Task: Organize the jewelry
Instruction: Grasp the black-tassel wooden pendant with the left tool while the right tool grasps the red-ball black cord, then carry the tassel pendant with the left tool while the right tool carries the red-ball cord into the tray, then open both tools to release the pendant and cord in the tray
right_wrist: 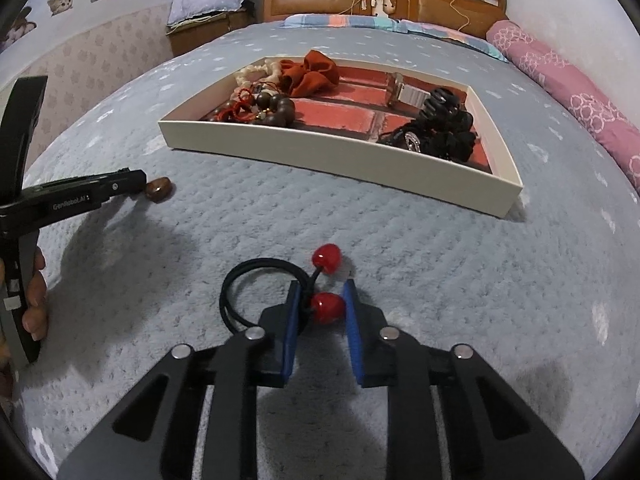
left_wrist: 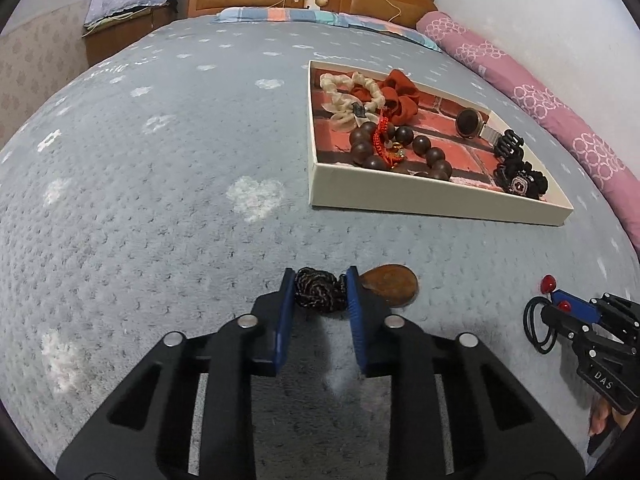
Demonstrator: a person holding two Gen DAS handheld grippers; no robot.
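On the bed (left_wrist: 160,200), the left hand-held gripper (left_wrist: 320,286) pinches the pendant's soft braided cord (left_wrist: 318,290); the right hand-held gripper (right_wrist: 322,306) brackets a slippery red bead (right_wrist: 327,307), not yet pressed together.

Fuzzy matt bedspread (left_wrist: 160,200), glossy wooden beads (left_wrist: 400,148), smooth cardboard tray (left_wrist: 400,196), glossy red hair-tie balls (right_wrist: 327,258)

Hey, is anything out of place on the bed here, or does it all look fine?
Two pieces lie on the blanket rather than in the tray: the brown pendant on its braided cord, between the left gripper jaws, and the black hair tie with red beads at the right gripper. Nothing looks damaged.
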